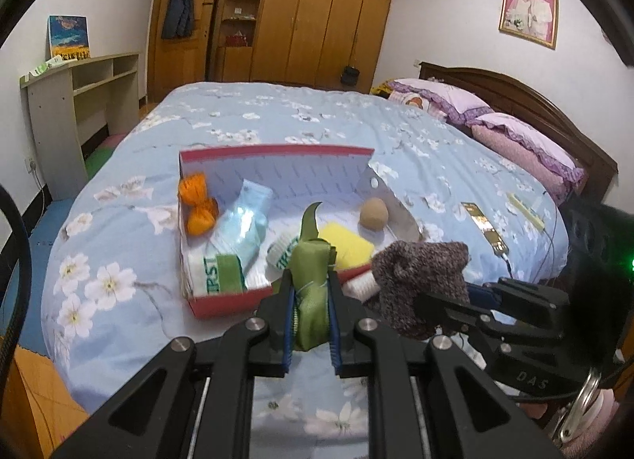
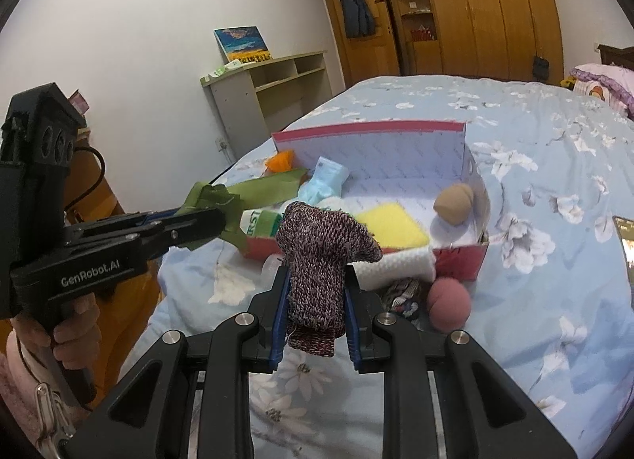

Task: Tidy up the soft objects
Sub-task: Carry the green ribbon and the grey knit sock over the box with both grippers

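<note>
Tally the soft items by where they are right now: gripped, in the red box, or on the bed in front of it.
Gripped: 2 (green cloth, knit sock)
In red box: 6
On bed in front: 3 (white roll, pink ball, patterned sock)
Total: 11

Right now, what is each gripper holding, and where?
Left gripper pinches the green fabric piece mid-body; right gripper clamps the maroon knitted item around its lower part.

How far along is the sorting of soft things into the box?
Done: the box already holds orange balls, a blue sock, a yellow sponge and a tan ball.
In hand: left gripper clamps green cloth; right gripper clamps a knit sock.
Left: a white roll and pink ball lie outside.
</note>
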The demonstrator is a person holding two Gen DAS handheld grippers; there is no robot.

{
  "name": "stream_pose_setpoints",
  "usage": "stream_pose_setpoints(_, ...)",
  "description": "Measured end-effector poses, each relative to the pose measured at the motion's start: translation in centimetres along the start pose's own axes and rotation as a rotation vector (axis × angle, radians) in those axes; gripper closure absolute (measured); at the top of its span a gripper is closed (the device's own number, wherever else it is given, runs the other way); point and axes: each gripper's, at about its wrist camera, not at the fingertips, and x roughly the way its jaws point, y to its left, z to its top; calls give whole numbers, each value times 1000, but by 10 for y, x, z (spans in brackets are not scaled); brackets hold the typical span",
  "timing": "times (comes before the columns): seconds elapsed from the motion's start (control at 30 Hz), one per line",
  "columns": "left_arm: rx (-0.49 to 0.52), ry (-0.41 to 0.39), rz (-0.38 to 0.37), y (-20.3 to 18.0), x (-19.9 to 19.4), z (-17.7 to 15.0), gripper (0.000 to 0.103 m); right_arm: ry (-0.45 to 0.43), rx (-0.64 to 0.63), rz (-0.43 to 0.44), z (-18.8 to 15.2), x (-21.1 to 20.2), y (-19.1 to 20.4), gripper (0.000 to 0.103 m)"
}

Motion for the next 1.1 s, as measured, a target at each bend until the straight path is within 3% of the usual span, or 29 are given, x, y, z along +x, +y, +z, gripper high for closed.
stream_pose_setpoints(0.57,-67,-17,30,18,33,32,89,-64,0,-106,33,1,-30,78)
stream_pose_setpoints(1.1,-71,45,77,27,83,30,89,-16,16,-221,42,44,-78,78)
